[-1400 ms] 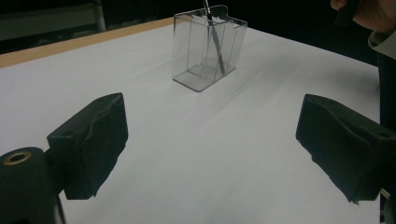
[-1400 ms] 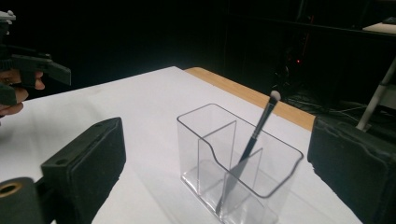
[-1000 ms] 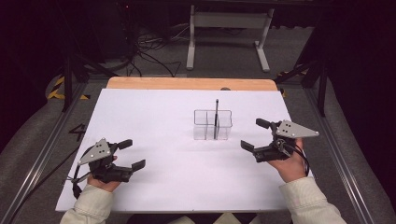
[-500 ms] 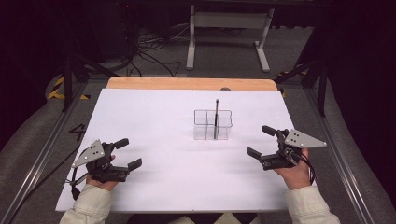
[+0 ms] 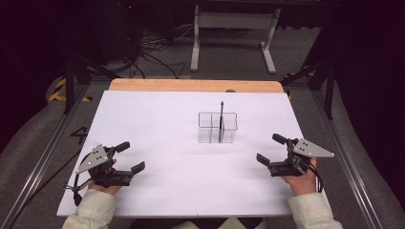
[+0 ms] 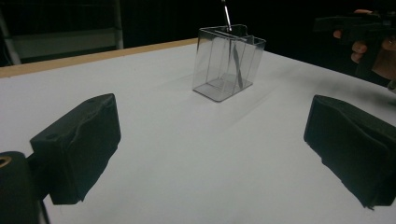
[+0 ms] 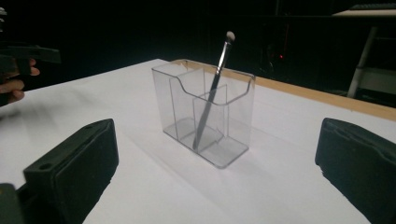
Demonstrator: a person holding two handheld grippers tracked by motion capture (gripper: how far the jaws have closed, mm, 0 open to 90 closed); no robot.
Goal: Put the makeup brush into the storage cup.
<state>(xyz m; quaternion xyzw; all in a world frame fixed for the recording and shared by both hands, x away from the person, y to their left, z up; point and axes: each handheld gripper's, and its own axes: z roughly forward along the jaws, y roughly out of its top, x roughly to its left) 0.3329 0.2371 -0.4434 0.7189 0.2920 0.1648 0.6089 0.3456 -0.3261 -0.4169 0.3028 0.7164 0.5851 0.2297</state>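
My right gripper (image 5: pixel 272 149) has its jaws spread wide and empty, and the brush (image 5: pixel 221 120) stands almost upright in the clear organizer (image 5: pixel 217 128), far-left of it, nearer than to my also wide-spread left gripper (image 5: pixel 130 156).

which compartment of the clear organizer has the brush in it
The right-hand one as the high view shows it: the brush stands tilted in that compartment of the clear organizer; the others hold nothing.
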